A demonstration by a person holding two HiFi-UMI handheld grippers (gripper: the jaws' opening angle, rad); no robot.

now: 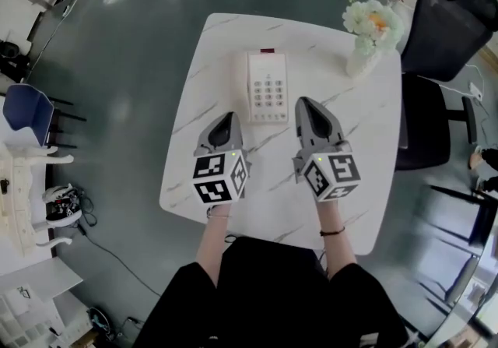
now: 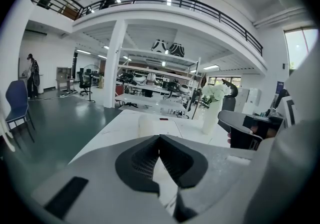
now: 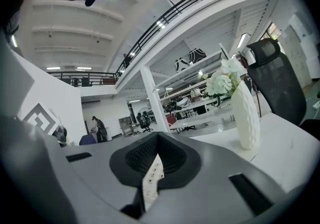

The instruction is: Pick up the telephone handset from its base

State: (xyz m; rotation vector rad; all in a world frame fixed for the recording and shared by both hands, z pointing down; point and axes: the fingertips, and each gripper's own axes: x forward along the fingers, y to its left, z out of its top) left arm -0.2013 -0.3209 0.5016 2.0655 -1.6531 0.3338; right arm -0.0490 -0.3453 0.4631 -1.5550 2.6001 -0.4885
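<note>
Marble table [image 1: 358, 128], telephone [image 1: 267, 88] untouched, left gripper [image 1: 228, 117] jaws shut, empty, right gripper [image 1: 309, 103] seemingly likewise.

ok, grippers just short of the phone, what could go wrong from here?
1. The left gripper and right gripper are both shut; pushed on like that, either could shove the telephone rather than grip the handset.
2. The vase stands tall beyond the right gripper; a wide swing might tip it.
</note>
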